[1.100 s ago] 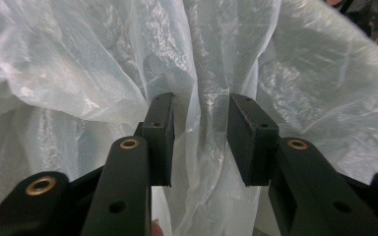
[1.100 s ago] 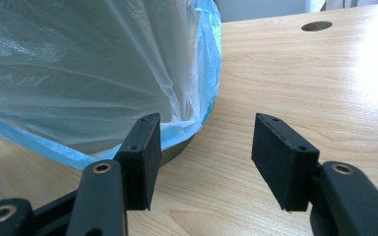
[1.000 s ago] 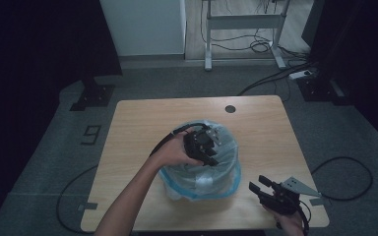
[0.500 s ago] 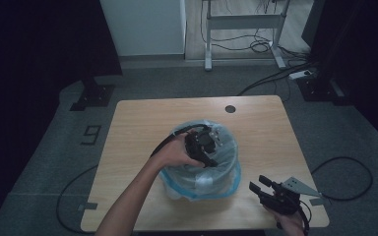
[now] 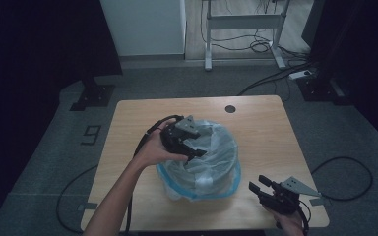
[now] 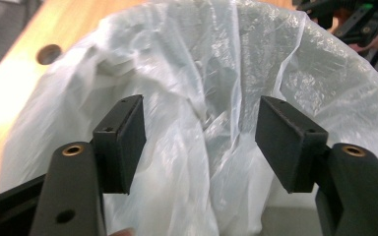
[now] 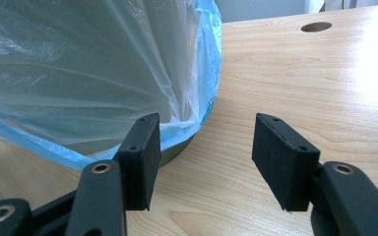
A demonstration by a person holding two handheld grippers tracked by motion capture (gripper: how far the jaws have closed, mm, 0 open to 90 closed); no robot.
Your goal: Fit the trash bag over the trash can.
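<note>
My left gripper (image 5: 193, 149) has just been opening, jaws clear of the bag liner (image 6: 211, 98) draped over the bin mid-table (image 5: 128, 113); liner released. Right gripper (image 5: 260, 187) idle, jaws apart, empty.

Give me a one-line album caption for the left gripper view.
Open left gripper poised over the crinkled clear plastic bag lining a bin.

Bag-lined bin (image 5: 204, 162) upright, mid-table
</note>
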